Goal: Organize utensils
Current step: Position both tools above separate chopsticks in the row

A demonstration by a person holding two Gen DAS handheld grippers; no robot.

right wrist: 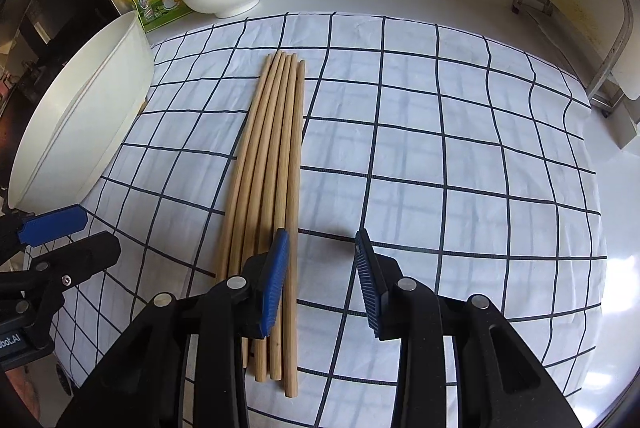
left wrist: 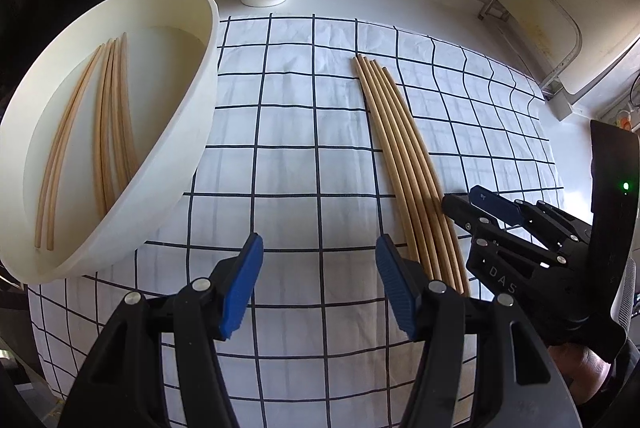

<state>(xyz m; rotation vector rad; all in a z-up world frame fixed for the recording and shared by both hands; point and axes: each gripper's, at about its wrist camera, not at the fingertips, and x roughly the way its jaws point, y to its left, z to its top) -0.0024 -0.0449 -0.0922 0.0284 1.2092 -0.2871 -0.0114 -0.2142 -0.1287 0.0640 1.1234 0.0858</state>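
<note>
Centrally, a bundle of pale round wooden chopsticks [right wrist: 268, 196] lies side by side on the blue-gridded white cloth [right wrist: 440, 164] over the table, tips toward 12 o'clock. Further chopsticks [left wrist: 108, 132] rest in the white plastic basin [left wrist: 176, 164] at 9 o'clock. Left claw [left wrist: 319, 284] and right claw [right wrist: 321, 282] both gape, released, grasping nothing.

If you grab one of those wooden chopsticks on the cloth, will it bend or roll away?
The chopsticks look like stiff, thin wood, so one probably won't bend. They're round, so a nudged one may roll, though the checked cloth should slow it. Being slim and smooth, one could slip between the pads.
</note>
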